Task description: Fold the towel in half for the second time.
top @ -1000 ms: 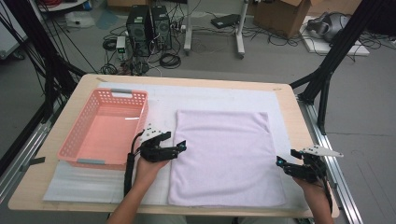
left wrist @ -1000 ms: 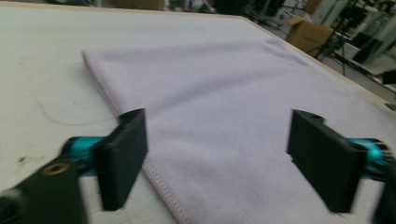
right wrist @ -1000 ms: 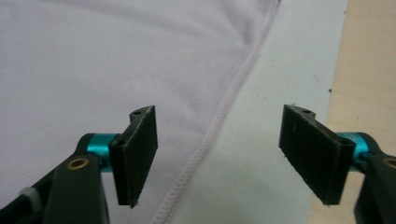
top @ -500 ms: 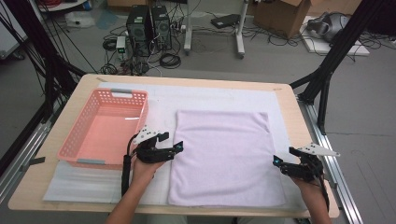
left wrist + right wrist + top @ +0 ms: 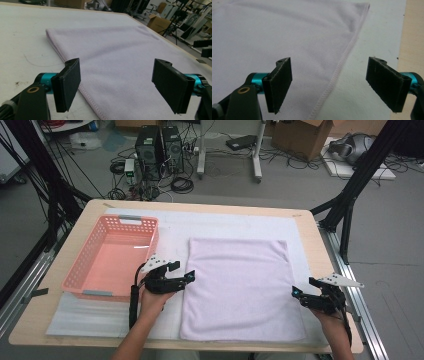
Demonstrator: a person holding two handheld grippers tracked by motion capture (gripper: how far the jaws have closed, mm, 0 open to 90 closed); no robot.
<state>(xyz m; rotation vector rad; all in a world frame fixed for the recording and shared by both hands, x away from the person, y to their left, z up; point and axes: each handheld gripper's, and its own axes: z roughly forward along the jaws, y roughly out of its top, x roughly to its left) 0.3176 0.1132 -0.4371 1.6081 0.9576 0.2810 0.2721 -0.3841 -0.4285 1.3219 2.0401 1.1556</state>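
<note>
A pale lilac towel (image 5: 240, 285) lies flat on the white mat, folded to a rectangle. My left gripper (image 5: 190, 276) hovers at the towel's left edge, level and pointing right. In the left gripper view this gripper (image 5: 116, 85) is open, its jaws having just closed a little, and the hemmed edge of the towel (image 5: 112, 50) runs between them untouched. My right gripper (image 5: 296, 294) sits at the towel's right edge, near its front corner. Its jaws (image 5: 329, 83) have just been opening and stand wide over the seam of the towel (image 5: 274, 32), gripping nothing.
A pink plastic basket (image 5: 120, 220) stands on the left of the wooden table (image 5: 310, 245), close behind my left hand. The white mat (image 5: 225, 222) covers most of the tabletop. Black frame legs and cables stand beyond the table.
Both hands stay where they were beside the towel. No shift of the towel or basket is visible.
</note>
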